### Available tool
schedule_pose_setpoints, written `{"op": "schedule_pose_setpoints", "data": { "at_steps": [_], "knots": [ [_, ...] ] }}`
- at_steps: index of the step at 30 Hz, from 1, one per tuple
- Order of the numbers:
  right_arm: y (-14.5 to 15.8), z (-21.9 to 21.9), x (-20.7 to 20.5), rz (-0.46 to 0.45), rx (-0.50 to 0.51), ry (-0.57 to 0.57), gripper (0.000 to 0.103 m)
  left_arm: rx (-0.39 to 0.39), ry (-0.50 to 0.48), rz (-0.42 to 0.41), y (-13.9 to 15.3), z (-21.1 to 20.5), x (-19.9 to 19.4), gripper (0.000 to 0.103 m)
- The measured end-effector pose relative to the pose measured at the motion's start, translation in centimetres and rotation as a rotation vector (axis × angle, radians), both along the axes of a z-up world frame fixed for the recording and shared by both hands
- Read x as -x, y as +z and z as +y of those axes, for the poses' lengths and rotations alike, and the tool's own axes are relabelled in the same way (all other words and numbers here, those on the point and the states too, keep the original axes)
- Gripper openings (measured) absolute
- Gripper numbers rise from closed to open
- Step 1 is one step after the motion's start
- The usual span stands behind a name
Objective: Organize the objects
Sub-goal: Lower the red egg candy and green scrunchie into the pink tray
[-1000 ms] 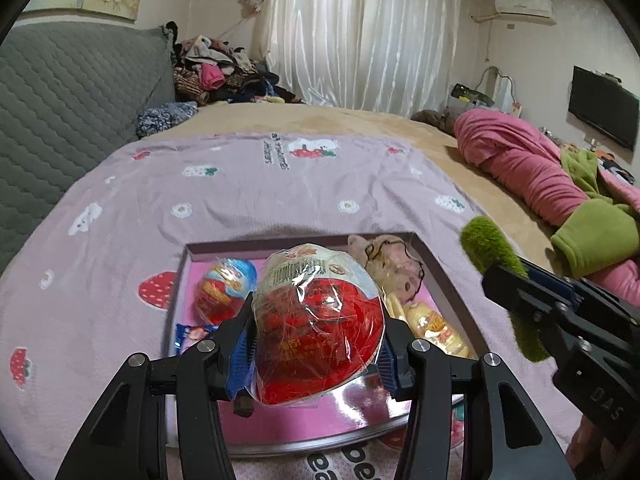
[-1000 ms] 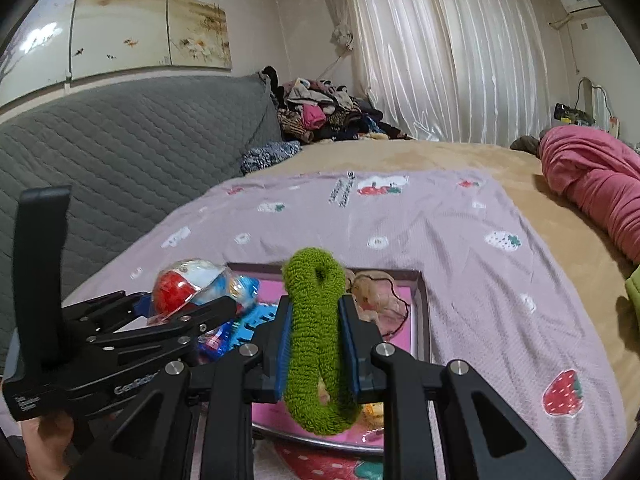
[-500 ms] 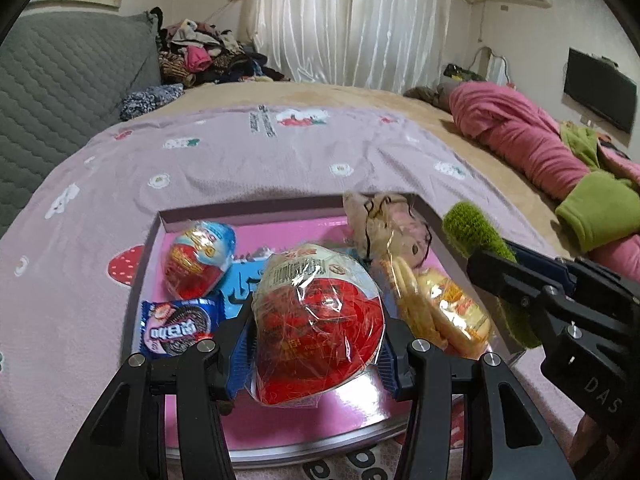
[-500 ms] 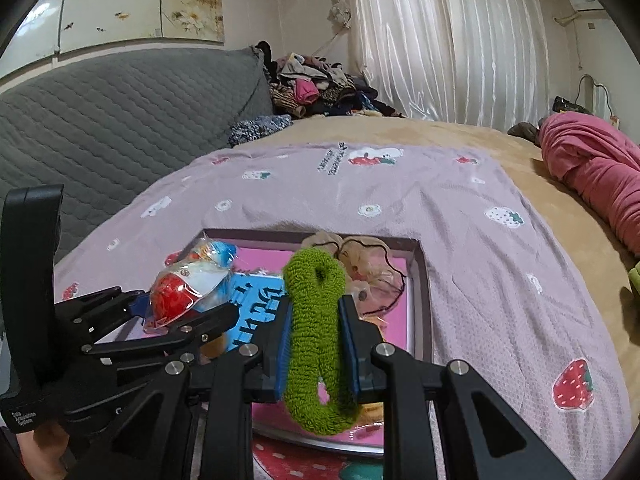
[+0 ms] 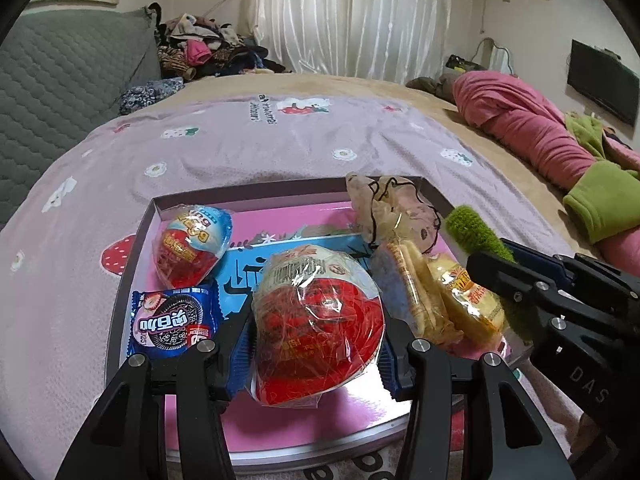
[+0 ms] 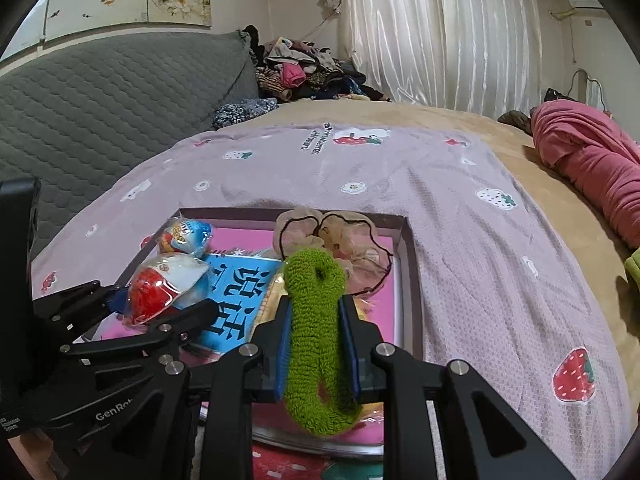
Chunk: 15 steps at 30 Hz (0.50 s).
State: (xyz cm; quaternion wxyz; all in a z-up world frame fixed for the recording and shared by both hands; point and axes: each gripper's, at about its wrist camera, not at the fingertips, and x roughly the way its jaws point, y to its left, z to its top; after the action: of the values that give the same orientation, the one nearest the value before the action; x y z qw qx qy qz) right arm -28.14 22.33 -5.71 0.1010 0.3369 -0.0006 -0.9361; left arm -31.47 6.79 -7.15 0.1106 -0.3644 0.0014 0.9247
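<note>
My left gripper (image 5: 316, 344) is shut on a red and white wrapped toy egg (image 5: 316, 320) held over the pink tray (image 5: 132, 264); the egg also shows in the right wrist view (image 6: 164, 292). My right gripper (image 6: 316, 332) is shut on a green fuzzy hair tie (image 6: 316, 320) above the tray's (image 6: 408, 280) front right part; its tip shows in the left wrist view (image 5: 472, 232). In the tray lie a smaller wrapped egg (image 5: 192, 244), a blue Oreo pack (image 5: 172, 320), yellow cracker packs (image 5: 440, 296) and a beige scrunchie (image 5: 392, 208).
The tray sits on a lilac strawberry-print blanket (image 5: 280, 144) on a bed. A grey quilted headboard (image 6: 100, 96) is at left, a clothes pile (image 5: 200, 48) at the back, and pink and green bedding (image 5: 552, 136) at right.
Both grippers have come forward and tilted down over the tray, so its contents show more fully. Each still holds its object.
</note>
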Motion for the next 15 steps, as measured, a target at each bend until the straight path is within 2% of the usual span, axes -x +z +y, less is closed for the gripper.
{"op": "schedule_pose_setpoints", "data": {
  "at_steps": [15],
  "knots": [
    [-1.9,-0.1,1.1,-0.057,-0.013,-0.002,0.024,0.037,-0.006,-0.035,-1.2,0.6,0.4,0.053]
  ]
}}
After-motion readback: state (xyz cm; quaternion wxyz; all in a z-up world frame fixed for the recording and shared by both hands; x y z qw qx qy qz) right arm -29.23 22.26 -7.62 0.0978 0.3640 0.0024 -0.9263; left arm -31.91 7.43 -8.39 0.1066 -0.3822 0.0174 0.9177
